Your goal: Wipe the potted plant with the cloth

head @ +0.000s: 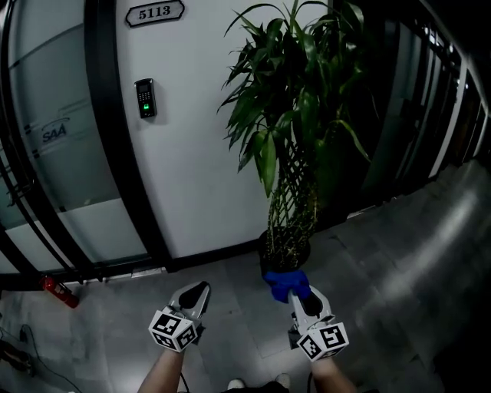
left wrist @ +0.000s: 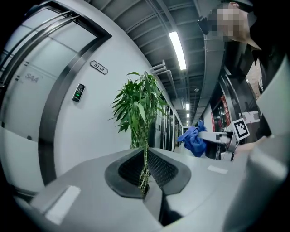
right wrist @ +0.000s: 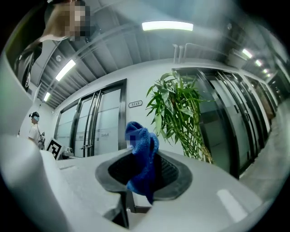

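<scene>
A tall potted plant (head: 291, 115) with long green leaves and latticed stems stands in a dark pot (head: 285, 257) against the white wall. My right gripper (head: 298, 295) is just in front of the pot, shut on a bunched blue cloth (head: 287, 282). In the right gripper view the cloth (right wrist: 141, 158) hangs out between the jaws of that gripper (right wrist: 142, 170), with the plant (right wrist: 179, 113) ahead to the right. My left gripper (head: 201, 290) is level with it to the left, shut and holding nothing. The left gripper view shows the plant (left wrist: 138, 106) beyond its jaws (left wrist: 146, 181) and the cloth (left wrist: 194, 140) at right.
A white door with a number plate (head: 154, 12) and a keypad lock (head: 145, 97) is left of the plant. A red fire extinguisher (head: 59, 292) lies at the foot of the glass partition (head: 54, 138). A person (right wrist: 34, 129) stands far down the corridor.
</scene>
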Demonstrator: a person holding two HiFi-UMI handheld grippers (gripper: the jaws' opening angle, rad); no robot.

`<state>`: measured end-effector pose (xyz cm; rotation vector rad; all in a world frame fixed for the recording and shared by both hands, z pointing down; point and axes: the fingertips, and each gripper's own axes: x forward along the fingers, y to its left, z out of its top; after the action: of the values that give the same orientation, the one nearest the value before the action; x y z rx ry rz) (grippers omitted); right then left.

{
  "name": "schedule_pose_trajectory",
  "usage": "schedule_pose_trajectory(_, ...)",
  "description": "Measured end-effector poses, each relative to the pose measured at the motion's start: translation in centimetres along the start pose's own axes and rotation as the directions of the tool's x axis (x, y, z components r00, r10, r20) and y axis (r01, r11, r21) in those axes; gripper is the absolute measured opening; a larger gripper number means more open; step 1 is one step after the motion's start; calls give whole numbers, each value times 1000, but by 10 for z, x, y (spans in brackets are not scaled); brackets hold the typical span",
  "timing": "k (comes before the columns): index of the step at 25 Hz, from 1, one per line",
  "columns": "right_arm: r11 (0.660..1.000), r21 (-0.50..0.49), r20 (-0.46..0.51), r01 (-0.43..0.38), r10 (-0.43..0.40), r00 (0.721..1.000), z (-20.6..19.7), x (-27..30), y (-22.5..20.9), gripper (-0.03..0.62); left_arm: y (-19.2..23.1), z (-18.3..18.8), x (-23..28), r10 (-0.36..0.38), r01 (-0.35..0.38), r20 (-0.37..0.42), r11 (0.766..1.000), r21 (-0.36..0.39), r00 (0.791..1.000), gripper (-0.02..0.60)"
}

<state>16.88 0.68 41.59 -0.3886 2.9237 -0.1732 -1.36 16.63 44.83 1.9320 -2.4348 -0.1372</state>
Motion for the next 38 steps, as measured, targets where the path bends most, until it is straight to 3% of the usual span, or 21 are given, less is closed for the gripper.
schedule_pose_trajectory(5, 996, 76, 59, 43, -48, 997, 32, -18, -11, 109, -12, 19, 1, 20, -21, 30, 1000, 6, 999, 32)
schedule_pose_trajectory(9, 998, 31, 46, 57, -58, 997, 41, -50, -22, 109, -43, 31, 4, -29, 28, 67, 999, 18, 997, 32)
schedule_pose_trajectory(16, 996, -29, -43, 79, -80, 996, 20, -84, -51, 109, -67, 14, 8, 5, -4, 61, 1000, -18, 998, 32)
schedule_pose_trajectory(31, 999, -38, -51, -32, 30, 998, 12, -77, -65, 107, -100, -1, 15, 73, -74, 69, 997, 2, 995, 32)
schedule_pose_trajectory(38, 999, -29, -39, -39, 38, 999, 15, -78, -69, 107, -108, -3, 15, 81, -82, 57, 997, 7, 995, 32)
